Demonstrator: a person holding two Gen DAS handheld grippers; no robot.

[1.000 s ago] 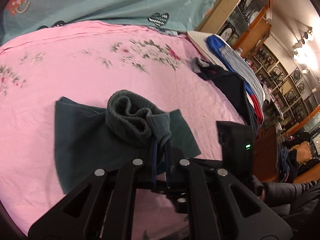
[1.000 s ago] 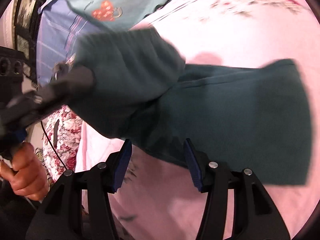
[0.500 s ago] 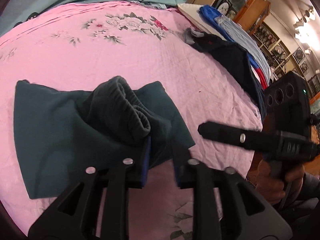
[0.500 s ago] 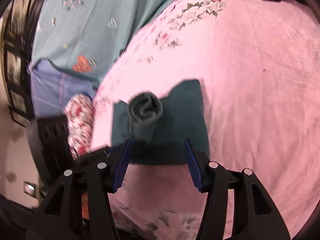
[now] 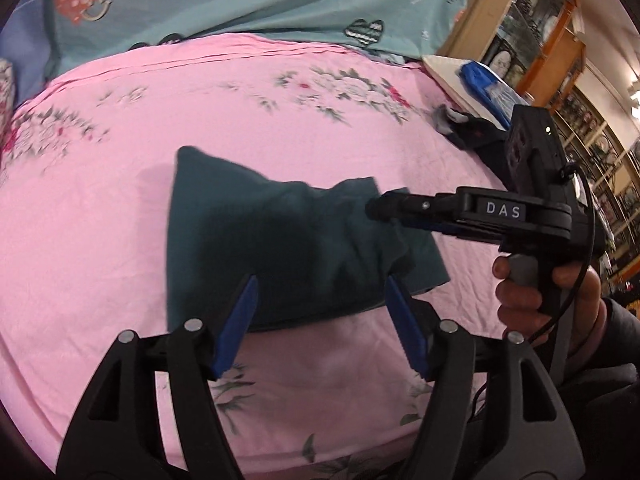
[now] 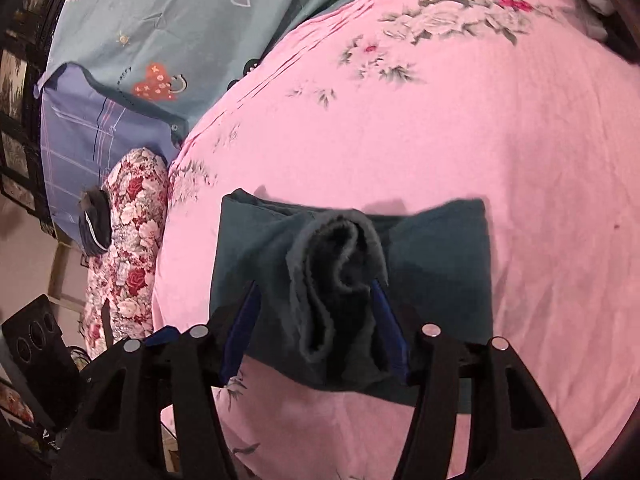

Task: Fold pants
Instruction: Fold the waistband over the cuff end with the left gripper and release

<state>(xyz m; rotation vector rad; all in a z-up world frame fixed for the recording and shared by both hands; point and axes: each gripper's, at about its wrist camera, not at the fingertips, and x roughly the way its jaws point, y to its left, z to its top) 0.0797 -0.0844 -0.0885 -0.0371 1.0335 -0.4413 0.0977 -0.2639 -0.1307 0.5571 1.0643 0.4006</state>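
Observation:
The dark green pants (image 5: 280, 240) lie folded into a rough rectangle on the pink floral bed sheet (image 5: 100, 220). My left gripper (image 5: 322, 316) is open and empty, its blue pads at the near edge of the pants. My right gripper shows in the left wrist view (image 5: 384, 206), reaching in from the right with its tips on the right part of the pants. In the right wrist view, my right gripper (image 6: 316, 320) is open, and the bunched grey-green waistband (image 6: 336, 276) stands up between its pads. The pants (image 6: 440, 264) spread to both sides.
A teal blanket (image 5: 240, 4) with heart prints lies at the far edge of the bed. A pile of dark and blue clothes (image 5: 476, 120) sits at the right edge. A floral pillow (image 6: 128, 240) lies at the left. Wooden shelves (image 5: 540, 32) stand behind.
My left gripper has opened and let go of the bunched waistband. My right gripper has come in close, so that the waistband now sits between its open pads.

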